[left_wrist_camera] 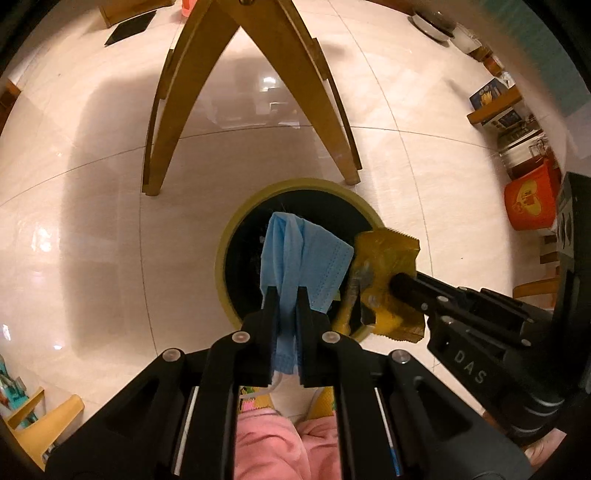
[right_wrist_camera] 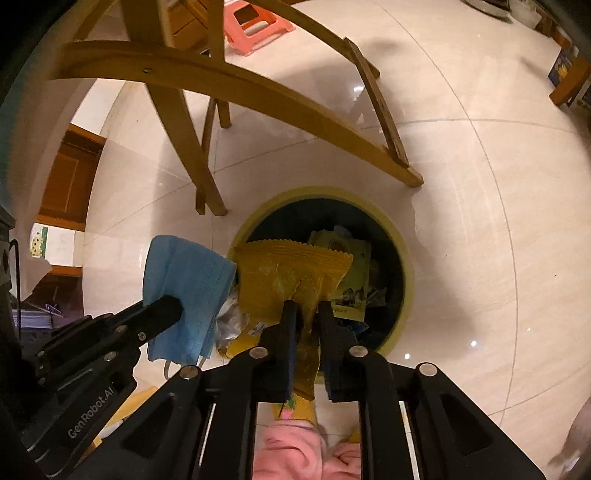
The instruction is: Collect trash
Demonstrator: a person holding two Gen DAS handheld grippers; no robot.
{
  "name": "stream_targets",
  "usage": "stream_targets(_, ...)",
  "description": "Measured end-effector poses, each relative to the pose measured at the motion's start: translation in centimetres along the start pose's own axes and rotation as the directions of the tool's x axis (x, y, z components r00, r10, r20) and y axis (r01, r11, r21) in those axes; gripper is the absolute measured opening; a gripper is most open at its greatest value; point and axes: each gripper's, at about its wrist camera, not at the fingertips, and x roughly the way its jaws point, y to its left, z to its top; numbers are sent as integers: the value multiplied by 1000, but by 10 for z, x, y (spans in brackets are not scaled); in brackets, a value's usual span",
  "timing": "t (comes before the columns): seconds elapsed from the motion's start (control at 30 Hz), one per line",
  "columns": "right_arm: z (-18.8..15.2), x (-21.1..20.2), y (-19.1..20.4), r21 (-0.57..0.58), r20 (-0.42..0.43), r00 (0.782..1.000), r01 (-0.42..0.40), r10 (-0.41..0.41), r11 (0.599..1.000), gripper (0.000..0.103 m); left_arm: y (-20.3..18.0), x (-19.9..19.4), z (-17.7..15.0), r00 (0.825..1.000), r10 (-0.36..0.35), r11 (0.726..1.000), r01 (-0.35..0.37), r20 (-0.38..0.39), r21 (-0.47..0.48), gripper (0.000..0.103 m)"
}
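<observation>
A round trash bin with a yellow-green rim [left_wrist_camera: 295,186] [right_wrist_camera: 404,254] stands on the tiled floor, dark inside, with paper and wrappers [right_wrist_camera: 347,269] at its bottom. My left gripper [left_wrist_camera: 287,295] [right_wrist_camera: 173,308] is shut on a blue face mask [left_wrist_camera: 306,254] [right_wrist_camera: 188,284], held above the bin's opening. My right gripper [right_wrist_camera: 306,306] [left_wrist_camera: 397,282] is shut on a crinkled yellow snack wrapper [right_wrist_camera: 288,273] [left_wrist_camera: 388,258], also over the bin, just right of the mask. The two grippers are side by side, nearly touching.
Wooden chair legs [left_wrist_camera: 343,147] [right_wrist_camera: 402,166] stand just behind the bin. A pink plastic stool [right_wrist_camera: 255,22] sits farther back. An orange box [left_wrist_camera: 532,199] and shelves with clutter line the right side. Pink trouser legs [left_wrist_camera: 280,446] of a person show below the grippers.
</observation>
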Motion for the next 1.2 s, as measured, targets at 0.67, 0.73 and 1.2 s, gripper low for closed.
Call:
stream_targets(0.67,1,20,-14,45,51,998,34,-36,998,36,42,23,4,999,30,1000,-30,43,0,65)
stream_targets(0.73,0,17,-13,42,61,997,34,-37,999,36,42,17,0,998,29,1000,-30,48,3,65)
stream_targets(1.2,-12,-69,18,3,124,991,47,-47,999,36,32,-87,-13,993,16,1000,-16,121,2,65)
